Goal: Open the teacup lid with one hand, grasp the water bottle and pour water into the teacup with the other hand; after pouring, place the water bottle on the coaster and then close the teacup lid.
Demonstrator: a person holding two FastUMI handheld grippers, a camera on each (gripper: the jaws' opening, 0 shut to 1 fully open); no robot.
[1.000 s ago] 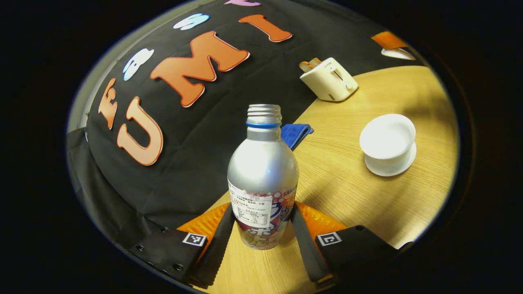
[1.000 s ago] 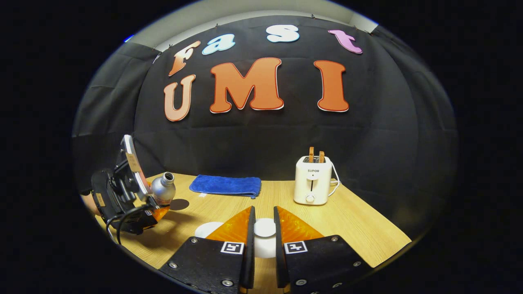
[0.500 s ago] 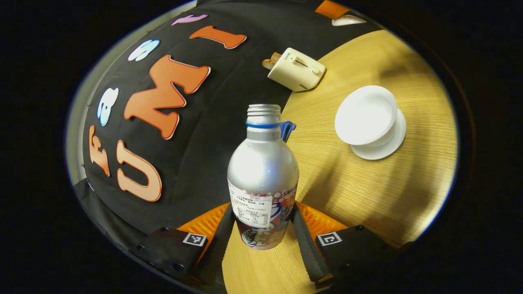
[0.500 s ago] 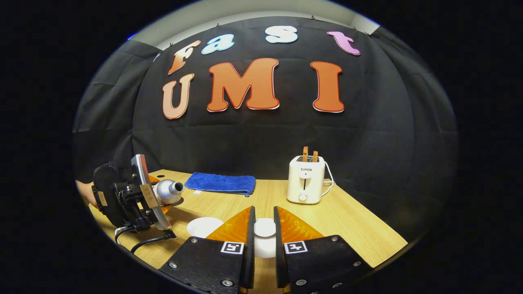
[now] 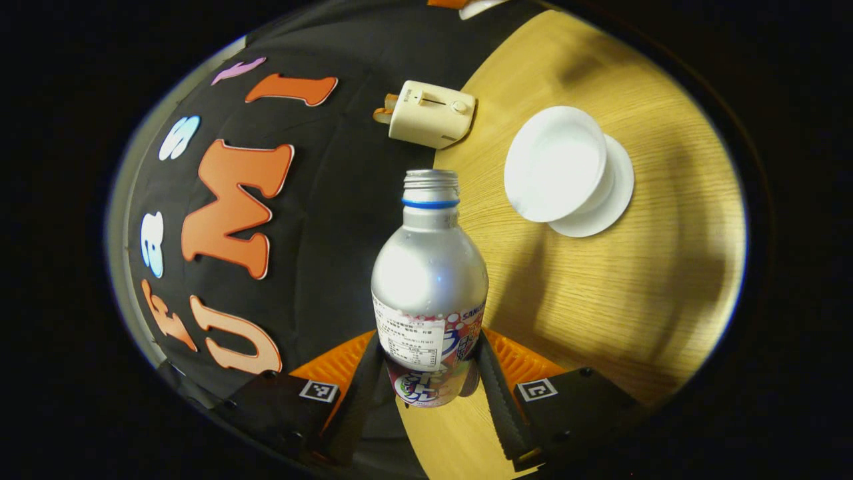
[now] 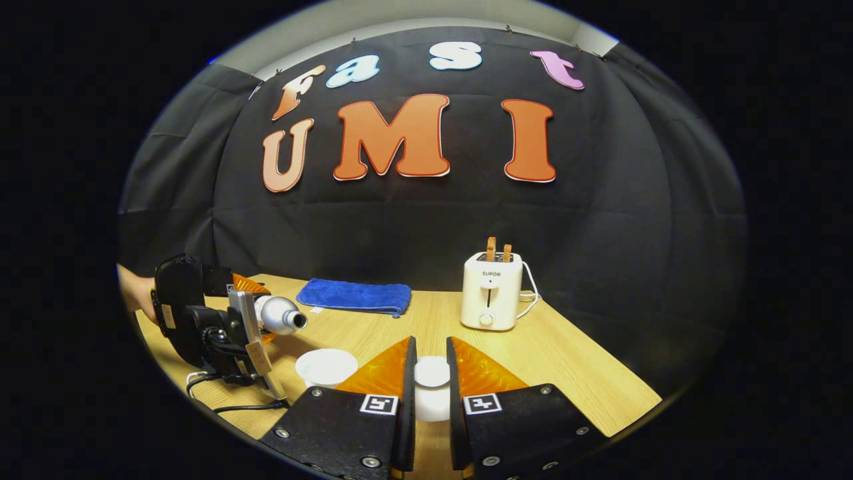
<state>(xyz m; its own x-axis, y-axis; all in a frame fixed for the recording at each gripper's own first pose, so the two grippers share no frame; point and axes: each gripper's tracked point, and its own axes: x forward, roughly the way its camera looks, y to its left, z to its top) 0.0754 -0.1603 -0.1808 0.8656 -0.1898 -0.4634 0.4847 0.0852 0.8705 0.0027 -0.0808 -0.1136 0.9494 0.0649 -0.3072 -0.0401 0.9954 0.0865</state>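
Note:
My left gripper (image 5: pixel 430 347) is shut on the silver water bottle (image 5: pixel 428 280), whose neck is uncapped. In the right gripper view the left gripper (image 6: pixel 263 313) holds the bottle (image 6: pixel 280 315) tipped almost level, its mouth pointing toward the open white teacup (image 6: pixel 326 365) just below it. The teacup (image 5: pixel 556 163) stands on its white saucer (image 5: pixel 616 193) on the wooden table (image 5: pixel 600 300). My right gripper (image 6: pixel 430 347) is shut on the knob of the white teacup lid (image 6: pixel 432 393), held above the table to the right of the cup.
A cream toaster (image 6: pixel 490 300) with toast in its slots stands at the back right of the table. A folded blue towel (image 6: pixel 353 297) lies along the back edge. A hand (image 6: pixel 136 293) and a cable trail behind the left gripper.
The left gripper has tipped the bottle from a steep slant to nearly level and carried its mouth nearer the teacup. The right gripper with the lid has barely moved.

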